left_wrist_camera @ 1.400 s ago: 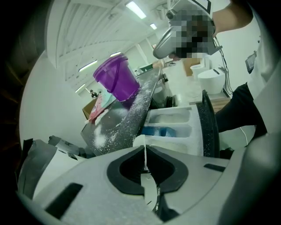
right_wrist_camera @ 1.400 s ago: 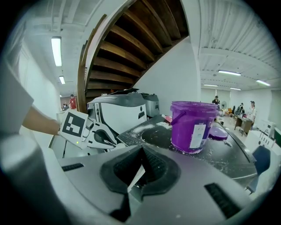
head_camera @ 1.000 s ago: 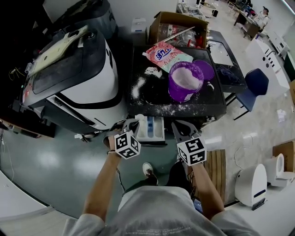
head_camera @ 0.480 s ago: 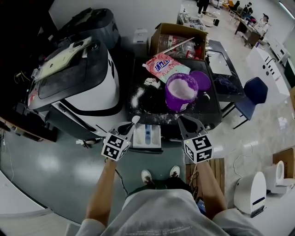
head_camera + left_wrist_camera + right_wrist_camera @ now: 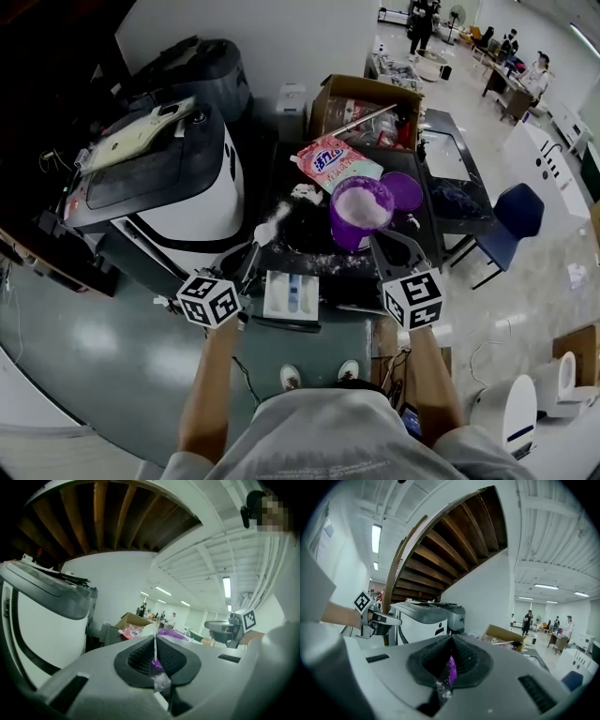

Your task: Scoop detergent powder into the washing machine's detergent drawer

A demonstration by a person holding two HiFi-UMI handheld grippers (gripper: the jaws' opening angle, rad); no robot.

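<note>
The white detergent drawer (image 5: 292,295) stands pulled out below the front edge of a dark worktop (image 5: 309,246). On that top a purple tub (image 5: 361,212) holds white powder, its lid (image 5: 406,190) lies beside it, and a pink detergent bag (image 5: 334,159) lies behind. My left gripper (image 5: 247,259) hangs left of the drawer with its jaws shut and nothing held (image 5: 155,641). To the drawer's right, near the tub, my right gripper (image 5: 394,246) is shut and empty too (image 5: 451,641). Powder grains and a purple sliver show at both jaw seams.
A white washing machine (image 5: 164,183) with a dark lid stands to the left, a second machine (image 5: 202,66) behind it. A cardboard box (image 5: 367,99) sits at the back of the worktop. Spilled powder (image 5: 272,225) dusts the top. A blue chair (image 5: 514,208) is at the right.
My left gripper has drawn leftward away from the drawer, and the right gripper has shifted slightly to the right. Both stayed shut. The head view has pulled back.
</note>
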